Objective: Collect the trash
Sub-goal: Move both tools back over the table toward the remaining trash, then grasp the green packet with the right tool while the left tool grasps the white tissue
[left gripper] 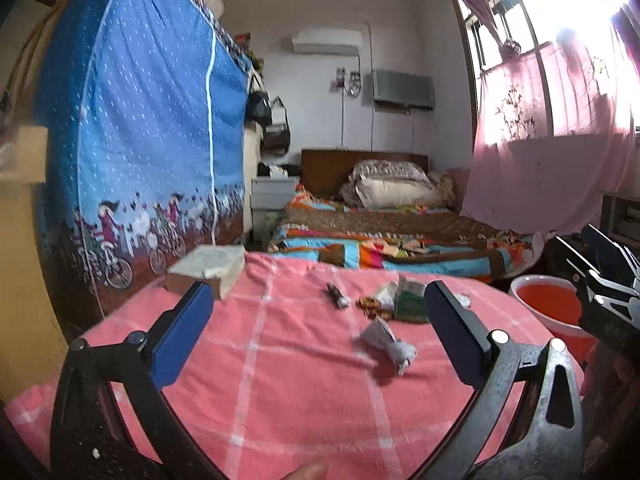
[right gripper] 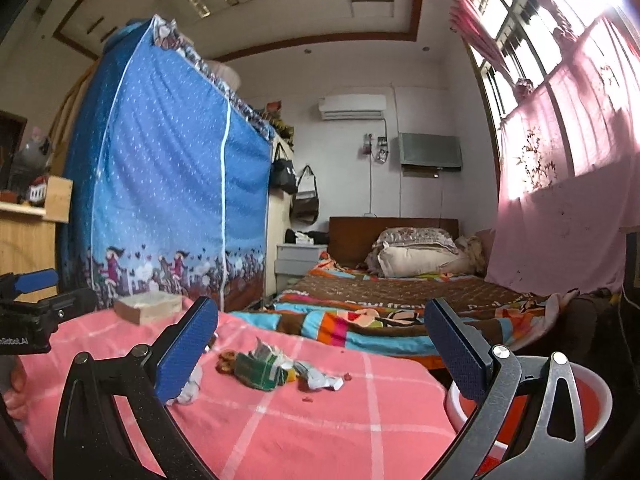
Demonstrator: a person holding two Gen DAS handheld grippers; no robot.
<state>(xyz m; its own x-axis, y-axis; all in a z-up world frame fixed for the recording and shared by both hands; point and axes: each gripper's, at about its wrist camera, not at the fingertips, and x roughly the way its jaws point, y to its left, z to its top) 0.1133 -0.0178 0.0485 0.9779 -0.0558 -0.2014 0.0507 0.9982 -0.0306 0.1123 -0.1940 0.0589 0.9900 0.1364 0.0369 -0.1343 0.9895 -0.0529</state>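
left wrist — low over pink cloth, facing bed; right wrist — same, further right

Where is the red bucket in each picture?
Left wrist view: the red bucket sits at the right edge, beyond the pink cloth.
Right wrist view: the bucket is bottom right, partly behind the right gripper.
Shared landmark: the green wrapper.

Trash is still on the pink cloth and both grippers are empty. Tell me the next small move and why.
Probably ease the left gripper forward and down over the crumpled grey wrapper. It is the nearest scrap, it lies alone between the open jaws, and the red bucket waits just past the cloth's right edge.
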